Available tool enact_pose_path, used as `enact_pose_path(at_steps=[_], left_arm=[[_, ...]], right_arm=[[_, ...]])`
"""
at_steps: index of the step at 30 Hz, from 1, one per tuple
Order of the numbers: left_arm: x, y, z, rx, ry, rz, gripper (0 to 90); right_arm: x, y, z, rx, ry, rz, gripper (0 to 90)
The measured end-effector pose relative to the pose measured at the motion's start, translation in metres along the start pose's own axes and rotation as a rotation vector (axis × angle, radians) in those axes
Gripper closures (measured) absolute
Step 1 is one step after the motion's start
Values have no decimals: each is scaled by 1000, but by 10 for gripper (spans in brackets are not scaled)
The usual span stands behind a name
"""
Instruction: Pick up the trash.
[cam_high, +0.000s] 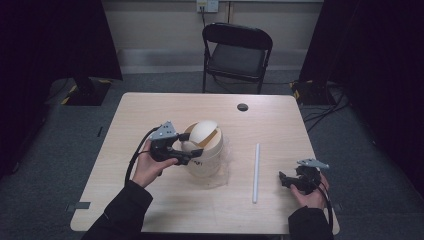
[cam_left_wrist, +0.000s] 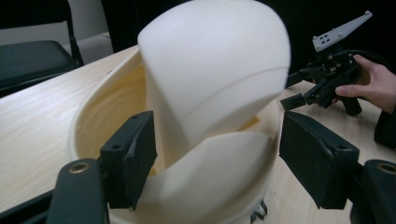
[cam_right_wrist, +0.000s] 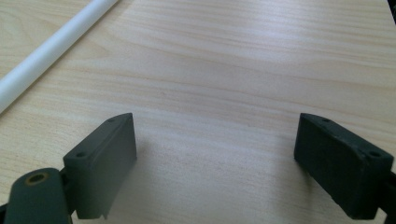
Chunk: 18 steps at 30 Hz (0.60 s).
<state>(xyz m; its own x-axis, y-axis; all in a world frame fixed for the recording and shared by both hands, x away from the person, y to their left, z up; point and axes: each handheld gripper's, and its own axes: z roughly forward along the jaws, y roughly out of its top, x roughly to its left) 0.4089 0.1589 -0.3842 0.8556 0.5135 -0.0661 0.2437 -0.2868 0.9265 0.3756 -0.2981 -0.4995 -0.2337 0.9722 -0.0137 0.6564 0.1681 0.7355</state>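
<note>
A: How were the left gripper's (cam_left_wrist: 215, 158) fingers (cam_left_wrist: 133, 158) set?

B: Spread wide, either side of a cream bin's (cam_high: 204, 150) rim. Its own view showed the domed swing lid (cam_left_wrist: 215, 70) tilted up out of the opening; from above that was just a pale curve.

A: And the right gripper (cam_right_wrist: 215, 163)?

B: Fingers (cam_right_wrist: 105, 163) also spread, nothing between them, over bare desk (cam_right_wrist: 233, 70). A white tube (cam_right_wrist: 51, 44) crossed its view's corner. The high view placed that tube (cam_high: 256, 172) between bin and right gripper (cam_high: 295, 180), with a folding chair (cam_high: 237, 50) beyond the desk.
</note>
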Motion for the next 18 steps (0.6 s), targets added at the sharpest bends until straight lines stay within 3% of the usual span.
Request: enact_pose_path(at_steps=[5,7,8,9,12,14,15,17,18], left_arm=[[-3,-6,-34,-39,48,-6,279],[-4,-12,-48,-43,67,-7,279],[-4,-12,-48,-43,67,-7,279],[-4,-21,-61,-39,90,-11,280],[-5,-31,-73,-32,120,-24,280],[-5,-50,-87,-9,159,-45,281],[-5,-50,-87,-9,159,-45,282],[-5,-71,-96,30,193,-75,282],[-5,-71,-96,30,193,-75,282]], right_arm=[[2,-1,-2,-10,-2,0,178],[2,-2,-3,-18,-4,2,252],[2,-2,-3,-18,-4,2,252],[2,-2,-4,-30,-2,7,305],[2,-2,-6,-27,-5,9,356],[5,1,-9,-38,-3,15,370],[5,1,-9,-38,-3,15,370],[8,8,-14,-67,2,6,383],[8,8,-14,-67,2,6,383]])
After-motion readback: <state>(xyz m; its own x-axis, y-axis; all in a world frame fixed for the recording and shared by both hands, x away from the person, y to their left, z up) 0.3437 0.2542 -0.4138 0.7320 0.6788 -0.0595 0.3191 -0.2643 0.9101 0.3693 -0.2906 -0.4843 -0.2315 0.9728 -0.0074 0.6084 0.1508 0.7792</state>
